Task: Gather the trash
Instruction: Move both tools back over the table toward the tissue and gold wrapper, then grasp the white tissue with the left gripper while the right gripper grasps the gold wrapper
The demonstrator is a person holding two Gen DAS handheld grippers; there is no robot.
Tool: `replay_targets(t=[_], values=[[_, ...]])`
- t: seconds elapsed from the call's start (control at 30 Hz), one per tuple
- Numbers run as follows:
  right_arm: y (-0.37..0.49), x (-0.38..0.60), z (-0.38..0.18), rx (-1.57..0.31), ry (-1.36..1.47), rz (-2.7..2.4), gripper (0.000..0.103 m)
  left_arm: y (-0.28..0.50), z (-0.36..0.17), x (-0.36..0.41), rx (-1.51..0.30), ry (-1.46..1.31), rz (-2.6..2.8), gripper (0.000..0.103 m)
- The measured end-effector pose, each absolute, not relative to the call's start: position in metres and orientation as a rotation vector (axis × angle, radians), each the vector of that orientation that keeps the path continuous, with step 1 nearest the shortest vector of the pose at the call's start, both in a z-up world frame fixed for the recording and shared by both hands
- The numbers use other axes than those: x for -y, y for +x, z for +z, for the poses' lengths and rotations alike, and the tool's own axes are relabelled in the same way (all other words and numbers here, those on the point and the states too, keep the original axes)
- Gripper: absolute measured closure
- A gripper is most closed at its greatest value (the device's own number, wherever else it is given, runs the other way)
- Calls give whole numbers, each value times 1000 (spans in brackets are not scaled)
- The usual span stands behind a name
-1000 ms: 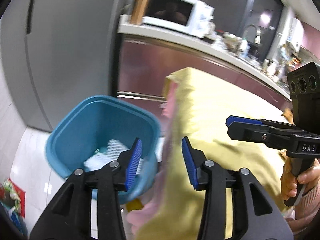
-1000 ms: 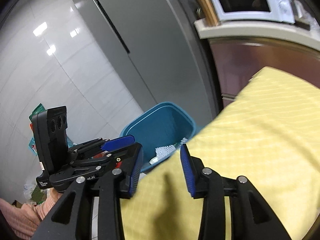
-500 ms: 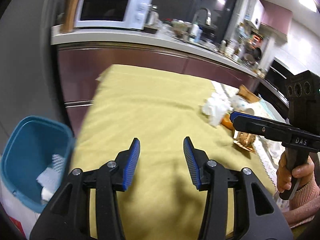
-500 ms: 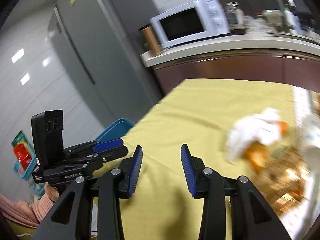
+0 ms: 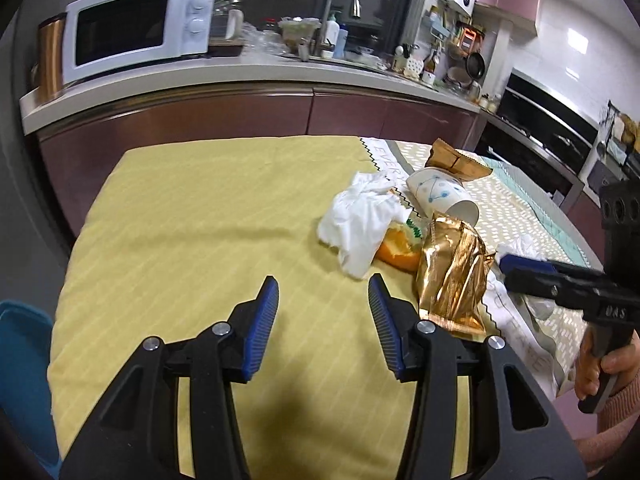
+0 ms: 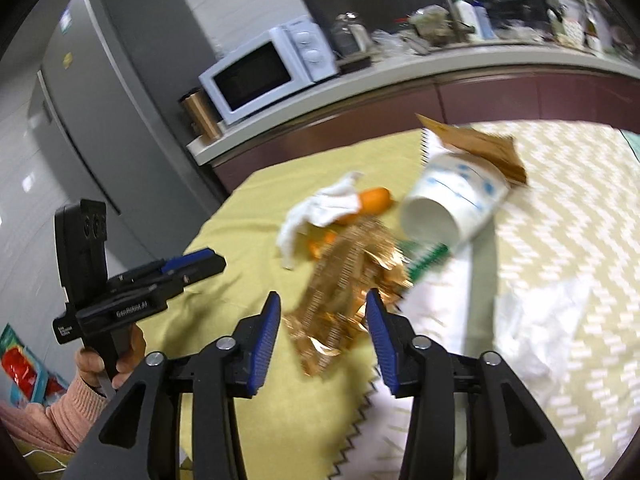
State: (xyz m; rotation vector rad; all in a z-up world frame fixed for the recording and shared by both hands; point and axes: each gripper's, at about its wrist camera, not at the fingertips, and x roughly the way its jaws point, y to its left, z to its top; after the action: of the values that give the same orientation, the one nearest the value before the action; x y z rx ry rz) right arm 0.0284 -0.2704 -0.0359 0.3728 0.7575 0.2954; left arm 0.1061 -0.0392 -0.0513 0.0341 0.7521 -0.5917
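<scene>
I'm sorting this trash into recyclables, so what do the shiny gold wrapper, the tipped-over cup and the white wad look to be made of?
Gold wrapper: likely metallised foil or plastic film, glossy, with sharp mirror-like creases.
Cup: looks like paper, matte white with blue printed dots and a thin rolled rim; any lining can't be told.
White wad: probably tissue or paper napkin, soft, matte, loosely crumpled.
</scene>
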Motion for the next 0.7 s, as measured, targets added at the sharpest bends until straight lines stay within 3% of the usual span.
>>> replay_targets(t=[0.33,0.63,0.7], values=[[37,272,-60,-809,451,297,55,136,-53,91,-763,148,-608,44],[45,269,-62,-803,472,306,56,152,-62,112,-810,187,-623,47],[45,270,-62,-800,475,307,65,155,-65,114,-829,182,-627,53]])
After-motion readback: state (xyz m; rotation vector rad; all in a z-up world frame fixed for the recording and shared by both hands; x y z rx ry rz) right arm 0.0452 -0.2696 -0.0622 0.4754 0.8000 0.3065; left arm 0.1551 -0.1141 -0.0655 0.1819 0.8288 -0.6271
